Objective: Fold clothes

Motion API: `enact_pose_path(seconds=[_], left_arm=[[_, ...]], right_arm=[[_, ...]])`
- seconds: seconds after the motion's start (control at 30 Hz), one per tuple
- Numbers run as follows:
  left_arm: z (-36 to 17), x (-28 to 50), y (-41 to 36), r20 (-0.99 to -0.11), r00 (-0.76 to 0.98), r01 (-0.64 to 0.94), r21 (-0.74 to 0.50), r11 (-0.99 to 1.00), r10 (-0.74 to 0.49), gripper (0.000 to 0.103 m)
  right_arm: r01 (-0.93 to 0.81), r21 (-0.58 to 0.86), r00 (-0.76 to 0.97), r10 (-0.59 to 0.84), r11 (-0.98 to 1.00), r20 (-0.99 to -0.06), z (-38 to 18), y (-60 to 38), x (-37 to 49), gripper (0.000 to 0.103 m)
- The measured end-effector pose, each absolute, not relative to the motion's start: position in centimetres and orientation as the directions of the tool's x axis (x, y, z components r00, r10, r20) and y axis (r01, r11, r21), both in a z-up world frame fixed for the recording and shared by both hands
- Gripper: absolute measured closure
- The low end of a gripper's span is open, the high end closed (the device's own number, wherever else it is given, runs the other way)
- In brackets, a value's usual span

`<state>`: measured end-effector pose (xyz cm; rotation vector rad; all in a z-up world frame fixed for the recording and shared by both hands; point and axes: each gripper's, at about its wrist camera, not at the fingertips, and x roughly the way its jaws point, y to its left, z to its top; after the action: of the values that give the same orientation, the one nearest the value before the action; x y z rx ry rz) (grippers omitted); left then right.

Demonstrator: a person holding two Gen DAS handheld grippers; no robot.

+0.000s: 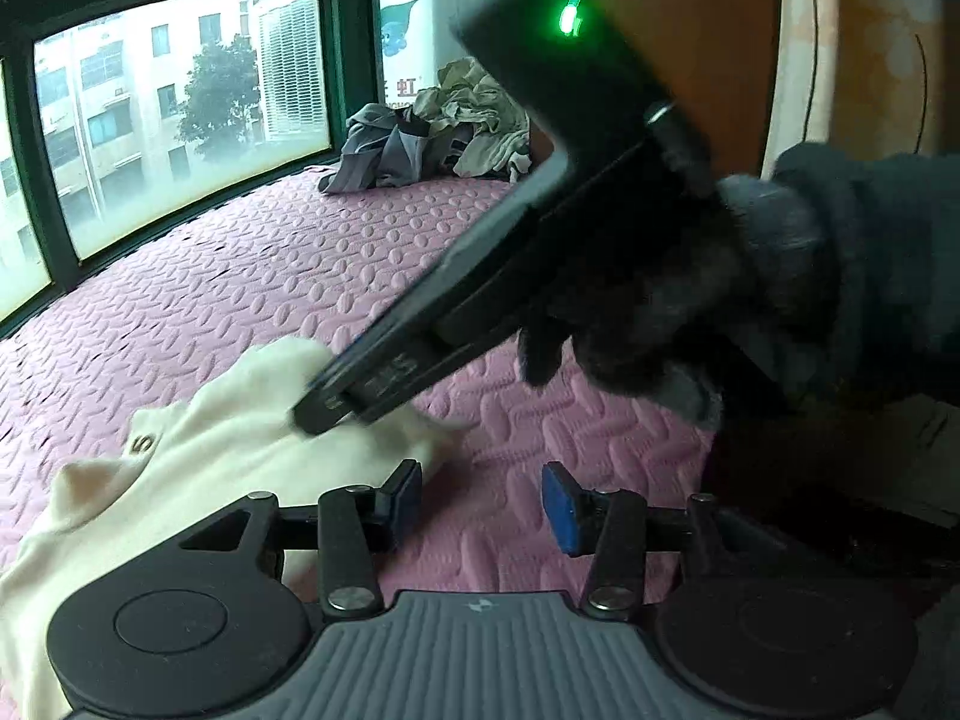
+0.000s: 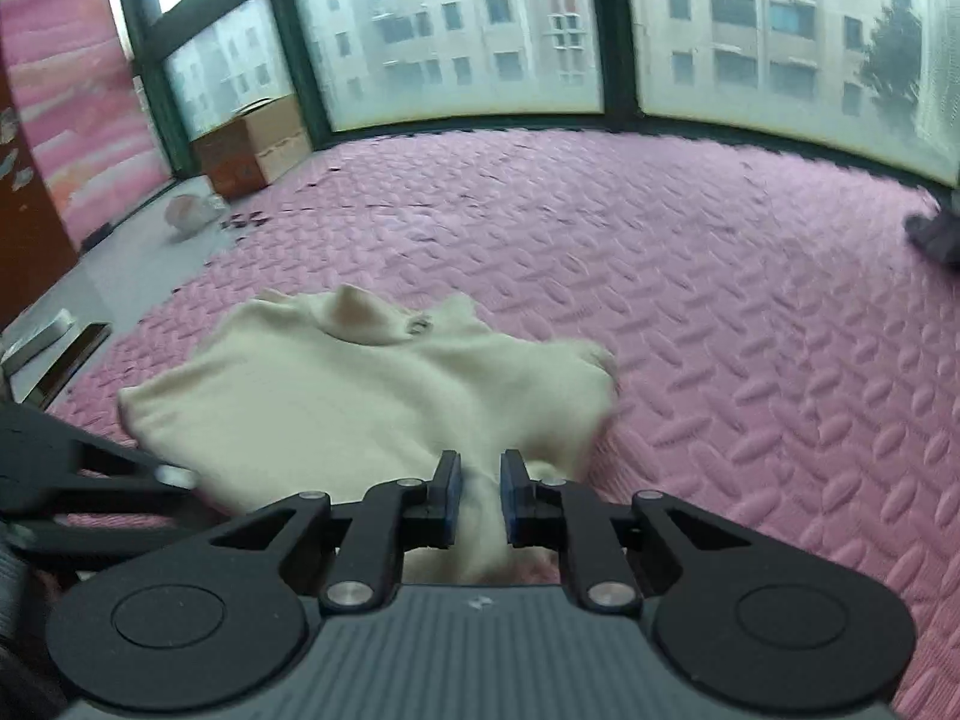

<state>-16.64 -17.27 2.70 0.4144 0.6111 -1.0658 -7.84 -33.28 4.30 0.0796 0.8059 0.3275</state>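
We work a cream garment [image 2: 372, 396] lying on a pink foam mat [image 2: 690, 312], our right claw [image 2: 479, 495] pinching a gathered fold at the garment's near edge, cloth bunched between its blue pads. The left claw [image 1: 480, 495] hangs just beside the garment's near right corner, spread with only mat showing between its pads. The garment looks soft and light; we judge it will sag and bunch wherever it is lifted, so hems, corners or shoulder seams make the best holds, with both claws well apart to keep it flat. It lies rumpled, collar [image 2: 366, 315] on the far side, one sleeve end curling to the right. Around it the mat is bare on the right and beyond, giving what looks like ample room to spread and fold. To the garment's far left the mat ends at a grey floor, where a cardboard box [image 2: 252, 144] stands. A heap of unfolded clothes [image 1: 438, 132] waits well beyond the garment, near the windows [image 2: 450, 30] that bound the far side.
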Motion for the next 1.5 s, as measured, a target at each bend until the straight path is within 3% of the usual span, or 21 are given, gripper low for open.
enact_pose_path(seconds=[0.3, 0.47, 0.73, 0.87, 0.97, 1.03, 1.13, 1.2, 1.3, 1.5], left_arm=[[4.7, -15.5, -8.7, -0.610, 0.507, 0.764, -0.009, 0.645, -0.609, 0.053], [5.3, -13.4, -4.0, -0.605, 0.594, 0.636, -0.050, 0.770, -0.530, 0.053], [3.4, -12.3, -1.0, -0.671, 0.566, 0.594, -0.071, 0.801, -0.479, 0.053], [3.4, -12.6, -0.6, -0.666, 0.566, 0.595, -0.077, 0.800, -0.486, 0.051], [4.8, -12.3, 0.3, -0.638, 0.582, 0.581, -0.108, 0.807, -0.504, 0.051], [5.6, -11.6, 0.9, -0.619, 0.602, 0.554, -0.131, 0.822, -0.504, 0.051], [5.7, -9.8, 1.4, -0.638, 0.607, 0.504, -0.153, 0.850, -0.475, 0.055], [5.2, -8.7, 1.7, -0.646, 0.589, 0.485, -0.197, 0.852, -0.485, 0.068], [4.6, -7.4, 2.5, -0.649, 0.562, 0.451, -0.278, 0.848, -0.512, 0.078], [3.7, -6.1, 3.9, -0.653, 0.570, 0.373, -0.336, 0.865, -0.499, 0.080]], right_arm=[[-0.264, 0.163, 0.696, 0.304, 0.951, -0.651, 6.7, -32.5, -7.8, 0.089], [-0.213, 0.186, 0.689, 0.282, 0.959, -0.667, 5.3, -32.6, -6.0, 0.088], [-0.190, 0.181, 0.673, 0.262, 0.965, -0.691, 3.6, -32.4, -5.8, 0.086], [-0.211, 0.125, 0.682, 0.237, 0.970, -0.692, 4.1, -31.6, -5.9, 0.084], [-0.233, 0.115, 0.704, 0.249, 0.966, -0.665, 5.2, -31.1, -6.4, 0.074], [-0.245, 0.121, 0.711, 0.263, 0.962, -0.652, 5.7, -30.7, -6.6, 0.074], [-0.259, 0.147, 0.702, 0.291, 0.955, -0.650, 5.9, -30.2, -6.8, 0.074], [-0.270, 0.158, 0.695, 0.306, 0.950, -0.651, 5.8, -29.8, -7.0, 0.073], [-0.280, 0.165, 0.684, 0.317, 0.946, -0.657, 5.4, -29.4, -7.5, 0.072], [-0.286, 0.165, 0.671, 0.320, 0.944, -0.669, 4.7, -29.1, -8.1, 0.069]])
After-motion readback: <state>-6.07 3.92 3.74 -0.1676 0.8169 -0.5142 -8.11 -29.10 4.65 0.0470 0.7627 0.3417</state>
